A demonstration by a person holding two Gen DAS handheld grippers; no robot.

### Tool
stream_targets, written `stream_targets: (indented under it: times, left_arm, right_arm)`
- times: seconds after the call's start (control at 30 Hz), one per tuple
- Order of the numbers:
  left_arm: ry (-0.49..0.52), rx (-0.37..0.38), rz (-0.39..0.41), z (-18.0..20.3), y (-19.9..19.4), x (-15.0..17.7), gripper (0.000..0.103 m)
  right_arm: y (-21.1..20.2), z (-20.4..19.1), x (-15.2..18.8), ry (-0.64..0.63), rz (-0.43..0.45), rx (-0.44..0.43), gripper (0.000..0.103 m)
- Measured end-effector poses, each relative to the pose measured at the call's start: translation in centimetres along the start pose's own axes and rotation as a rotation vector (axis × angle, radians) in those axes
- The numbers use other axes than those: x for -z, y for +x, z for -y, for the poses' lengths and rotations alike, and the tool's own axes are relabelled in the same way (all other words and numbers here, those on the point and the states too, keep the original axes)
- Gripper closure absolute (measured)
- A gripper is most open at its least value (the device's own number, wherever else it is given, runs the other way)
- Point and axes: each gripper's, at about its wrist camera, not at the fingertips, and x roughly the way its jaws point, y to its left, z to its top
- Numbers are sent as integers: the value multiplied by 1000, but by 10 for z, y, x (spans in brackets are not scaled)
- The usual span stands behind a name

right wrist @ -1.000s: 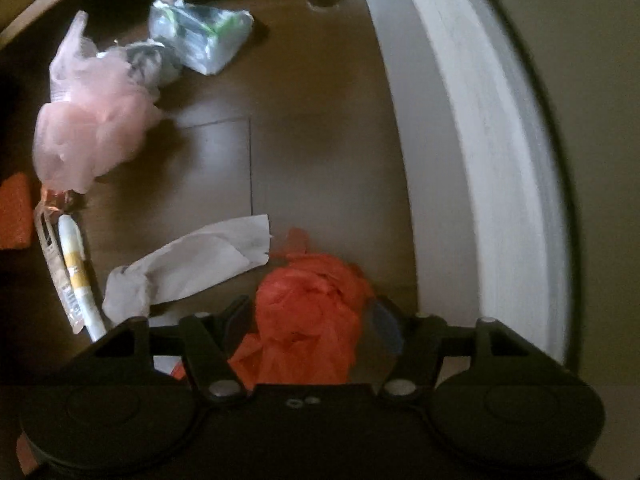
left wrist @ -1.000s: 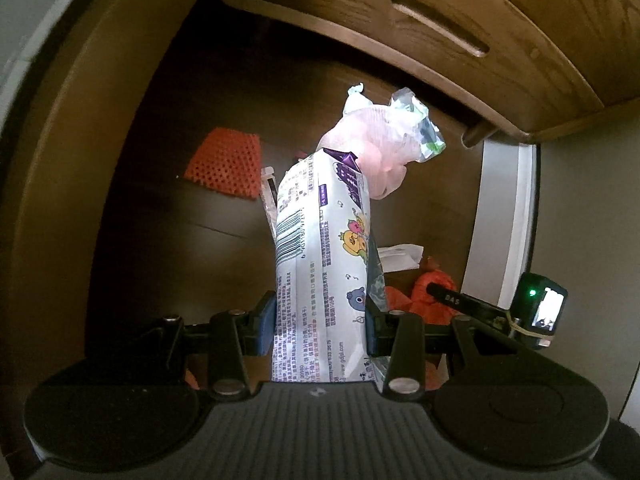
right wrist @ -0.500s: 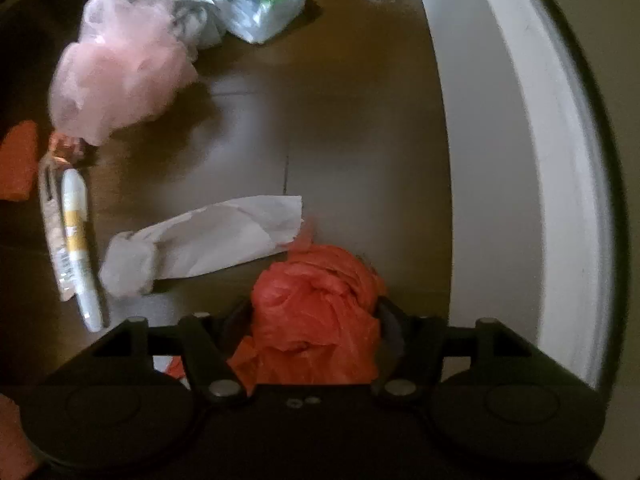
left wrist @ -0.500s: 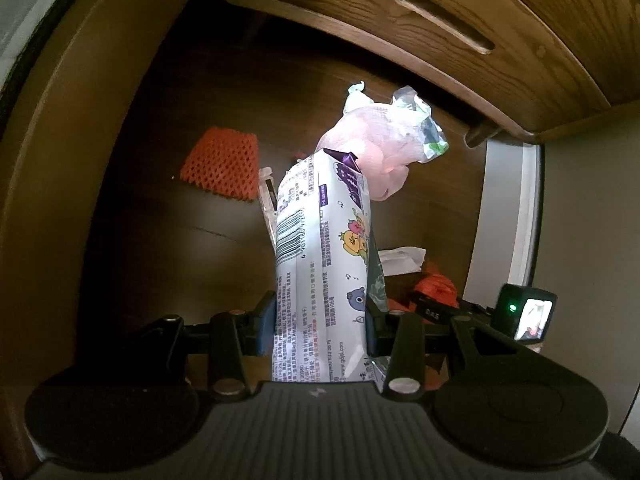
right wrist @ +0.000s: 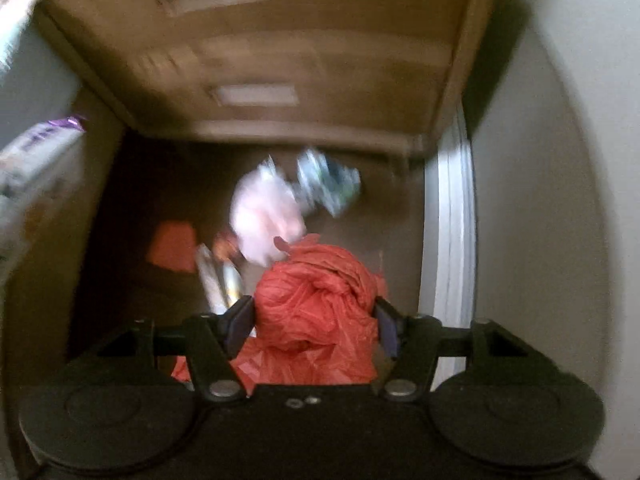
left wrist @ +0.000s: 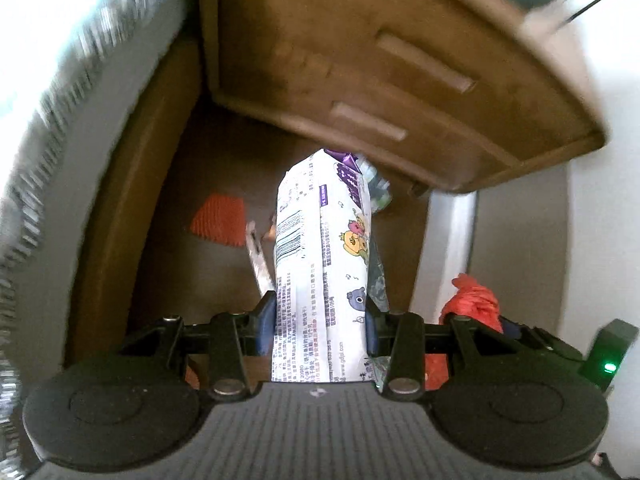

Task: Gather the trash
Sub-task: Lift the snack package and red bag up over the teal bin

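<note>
My left gripper (left wrist: 320,320) is shut on a white printed wrapper (left wrist: 320,248) with cartoon figures and a purple top, held upright above the dark floor. My right gripper (right wrist: 314,320) is shut on a crumpled orange plastic bag (right wrist: 316,312), which also shows at the right of the left wrist view (left wrist: 474,300). The wrapper shows blurred at the left of the right wrist view (right wrist: 36,156). Still on the floor are a pink mesh puff (right wrist: 266,216), a clear green-printed bag (right wrist: 328,182), an orange net piece (left wrist: 218,220) and a long thin packet (left wrist: 258,264).
A brown wooden drawer cabinet (left wrist: 400,80) stands over the floor behind the trash. A white baseboard (right wrist: 452,240) and pale wall (right wrist: 540,200) run along the right. A brown wooden panel (left wrist: 120,220) and light fabric (left wrist: 48,100) lie on the left.
Both grippers have lifted up and back from the floor with their loads. The orange bag has come off the floor. The white tissue is out of sight.
</note>
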Motion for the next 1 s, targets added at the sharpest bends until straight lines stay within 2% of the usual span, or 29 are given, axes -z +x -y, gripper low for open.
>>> stream_targets:
  times: [0.17, 0.33, 0.47, 0.7, 1.0]
  left_arm:
    - [38, 10, 91, 25, -90, -26, 62]
    - [87, 34, 180, 52, -173, -49, 62]
    - [57, 93, 208, 60, -223, -64, 61]
    - [104, 113, 313, 84, -293, -97, 61]
    - [194, 129, 457, 139, -360, -162, 61]
  right_arm:
    - [-107, -22, -62, -15, 90, -40, 42]
    - [-197, -38, -115, -49, 201, -65, 42]
    - [-257, -50, -152, -77, 277, -70, 41]
    - [-329, -63, -204, -118, 374, -62, 41]
    - [-393, -60, -311, -147, 552, -33, 42]
